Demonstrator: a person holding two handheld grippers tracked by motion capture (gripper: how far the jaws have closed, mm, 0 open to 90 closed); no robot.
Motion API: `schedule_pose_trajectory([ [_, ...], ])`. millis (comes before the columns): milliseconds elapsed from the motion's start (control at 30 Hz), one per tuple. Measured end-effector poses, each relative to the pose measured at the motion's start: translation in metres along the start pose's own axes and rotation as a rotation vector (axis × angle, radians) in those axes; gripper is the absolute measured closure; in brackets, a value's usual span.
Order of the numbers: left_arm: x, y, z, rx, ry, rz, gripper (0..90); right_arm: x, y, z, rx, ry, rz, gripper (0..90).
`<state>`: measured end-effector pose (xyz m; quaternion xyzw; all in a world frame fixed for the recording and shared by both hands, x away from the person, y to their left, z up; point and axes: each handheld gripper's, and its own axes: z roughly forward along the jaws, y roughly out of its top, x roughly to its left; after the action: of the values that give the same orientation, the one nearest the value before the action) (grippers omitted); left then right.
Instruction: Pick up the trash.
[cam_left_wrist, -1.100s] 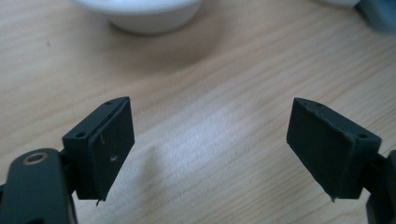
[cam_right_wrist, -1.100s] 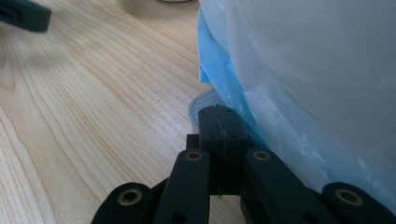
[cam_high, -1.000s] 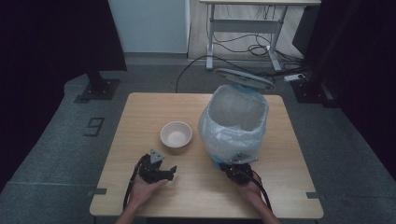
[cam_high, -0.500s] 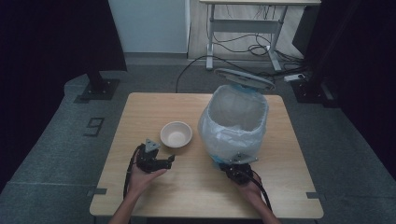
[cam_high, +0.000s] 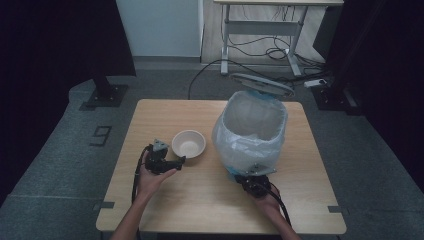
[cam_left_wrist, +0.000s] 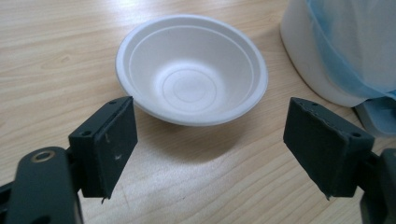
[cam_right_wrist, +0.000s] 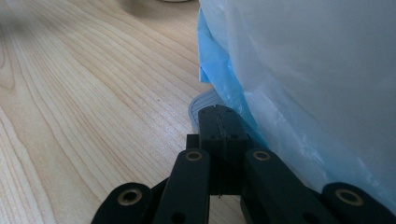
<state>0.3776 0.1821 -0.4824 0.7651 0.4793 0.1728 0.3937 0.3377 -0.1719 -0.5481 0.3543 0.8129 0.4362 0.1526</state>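
Grey carpet surrounds a light wooden table (cam_high: 165, 205) that stands before a dark curtain, with a second desk (cam_high: 280, 30) and loose cables behind it. Largest on the table is a white pedal bin (cam_high: 252, 132) on the right half, lined with a pale blue bag (cam_right_wrist: 219, 60), its lid (cam_high: 262, 85) standing open at the back. Just left of the bin, apart from it, sits an empty white paper bowl (cam_high: 188, 144), upright on the wood. The left gripper (cam_high: 176, 162) lies in the person's left hand at the near left, its tips just short of the bowl's near rim. In the left gripper view its jaws are spread wide with the bowl (cam_left_wrist: 191, 70) ahead of them and nothing between the pads. The right gripper (cam_high: 252, 175) rests low at the foot of the bin. In the right gripper view its jaws are pressed together on the grey pedal (cam_right_wrist: 203, 107) that sticks out under the bag.
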Motion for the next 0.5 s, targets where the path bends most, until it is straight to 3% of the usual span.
schedule_pose_trajectory([
  [500,0.007,0.023,0.006,0.009,-0.003,0.004,18.5,0.0,0.0,0.0,0.0,0.0,0.0,89.5],
])
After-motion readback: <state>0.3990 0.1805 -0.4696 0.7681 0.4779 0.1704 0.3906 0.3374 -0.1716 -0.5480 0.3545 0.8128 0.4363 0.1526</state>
